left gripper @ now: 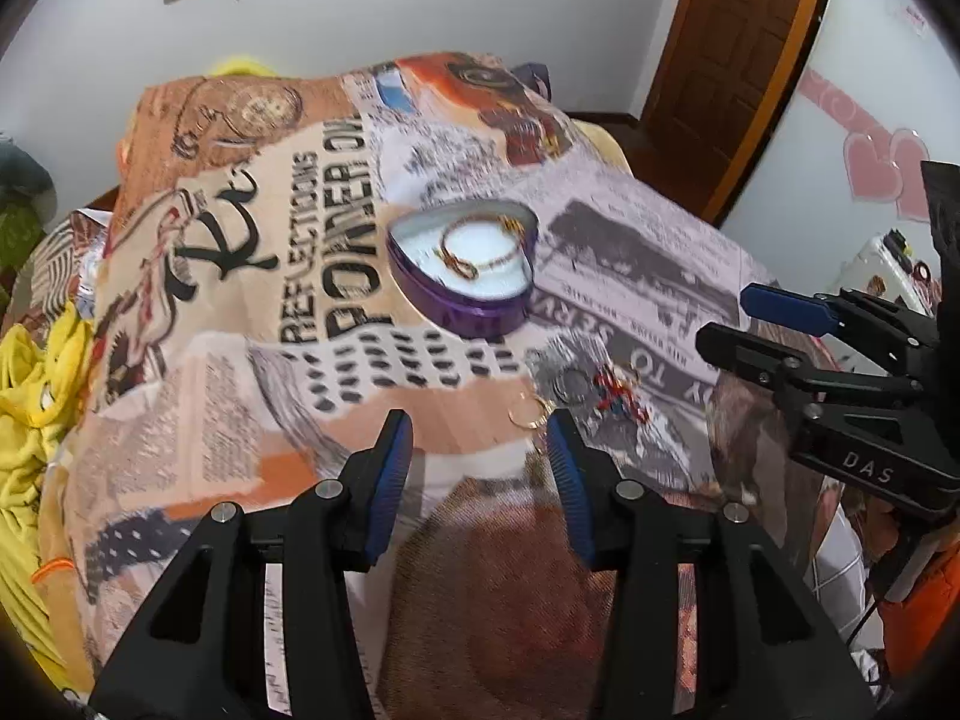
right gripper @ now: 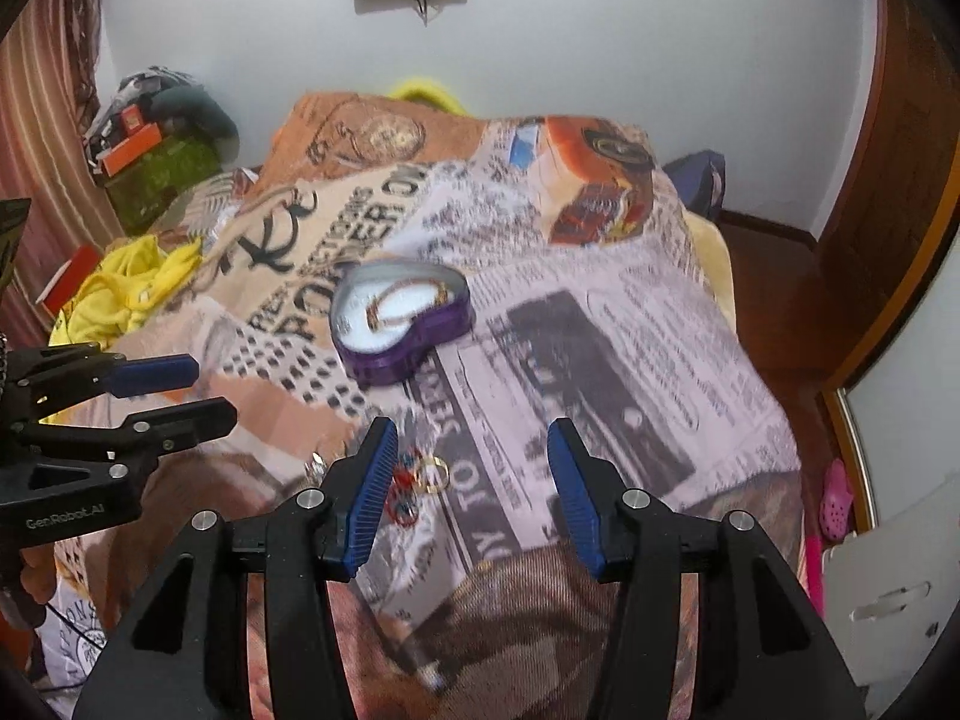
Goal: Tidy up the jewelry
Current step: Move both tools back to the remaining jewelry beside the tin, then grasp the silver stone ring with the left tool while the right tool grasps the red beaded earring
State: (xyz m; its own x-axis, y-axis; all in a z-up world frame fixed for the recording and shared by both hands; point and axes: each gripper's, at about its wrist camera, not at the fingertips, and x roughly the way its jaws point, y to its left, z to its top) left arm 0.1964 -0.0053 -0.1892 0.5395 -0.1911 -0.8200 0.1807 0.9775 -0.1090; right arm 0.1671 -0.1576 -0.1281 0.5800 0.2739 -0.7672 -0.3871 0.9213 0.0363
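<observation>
Beside the heart tin (left gripper: pixel 465 267), both hand-held grippers, left (left gripper: pixel 480 462) and right (right gripper: pixel 471 480), gape apart over the blanket (left gripper: pixel 240 324).

Heart tin (left gripper: pixel 465 267) (seemingly unobstructed) on bedspread (left gripper: pixel 630 228)

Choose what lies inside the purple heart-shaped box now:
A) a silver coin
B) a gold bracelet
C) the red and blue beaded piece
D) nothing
B: the gold bracelet rests on the white lining of the purple heart-shaped box, while the red and blue beaded piece lies outside on the printed blanket.
</observation>
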